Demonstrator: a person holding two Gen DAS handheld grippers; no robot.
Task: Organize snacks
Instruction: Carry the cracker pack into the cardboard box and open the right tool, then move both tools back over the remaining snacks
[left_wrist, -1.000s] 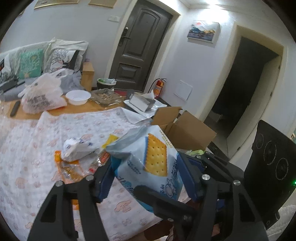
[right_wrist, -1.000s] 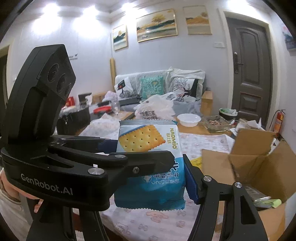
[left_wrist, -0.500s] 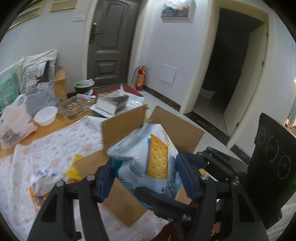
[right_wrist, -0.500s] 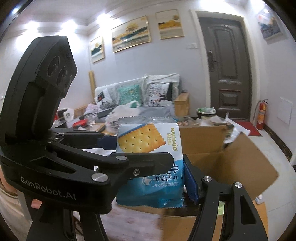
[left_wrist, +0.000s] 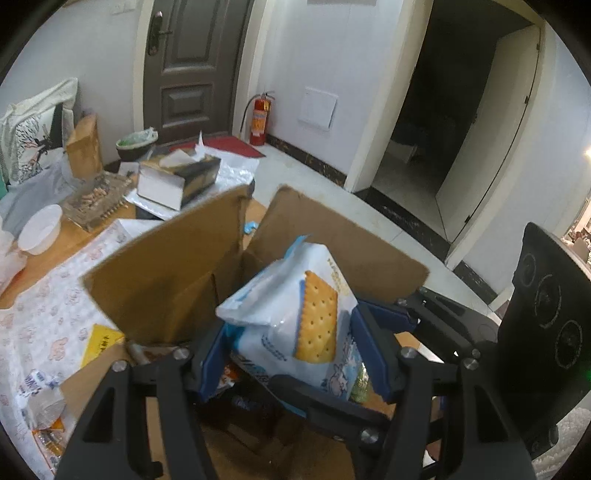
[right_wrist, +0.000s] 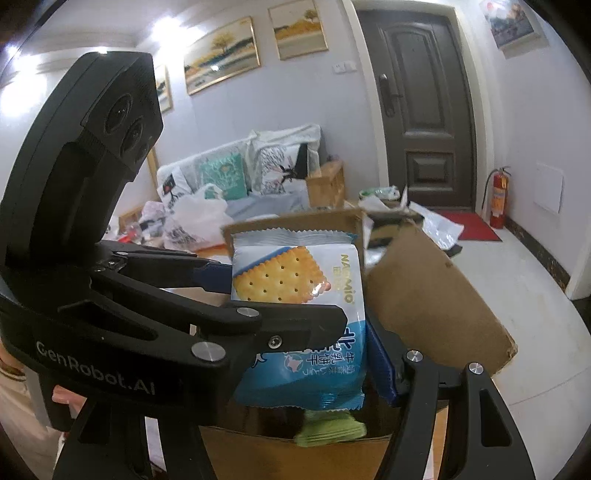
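The left gripper (left_wrist: 291, 347) is clamped on a blue-and-white cracker packet (left_wrist: 295, 325), its blue pads pressing the packet's two sides, and the right gripper (right_wrist: 299, 306) grips the same cracker packet (right_wrist: 295, 295) from the other end, so the bag hangs between the two tools. In the left wrist view the packet sits just over the open mouth of a cardboard box (left_wrist: 166, 273), whose flaps stand up at 10 and 1 o'clock from it. In the right wrist view a green packet (right_wrist: 328, 428) lies inside the box at 6 o'clock, directly below the held bag, and a brown flap (right_wrist: 432, 302) leans out at 3 o'clock. Beyond the box at 9 o'clock in the left view, a patterned tablecloth (left_wrist: 44, 306) carries a yellow sachet (left_wrist: 99, 341) and more loose wrapped snacks (left_wrist: 40, 391). Farther off at 10 o'clock stand a white bowl (left_wrist: 38, 229) and a tissue box (left_wrist: 177, 177); a red fire extinguisher (left_wrist: 260, 118) stands by the wall at 12 o'clock.
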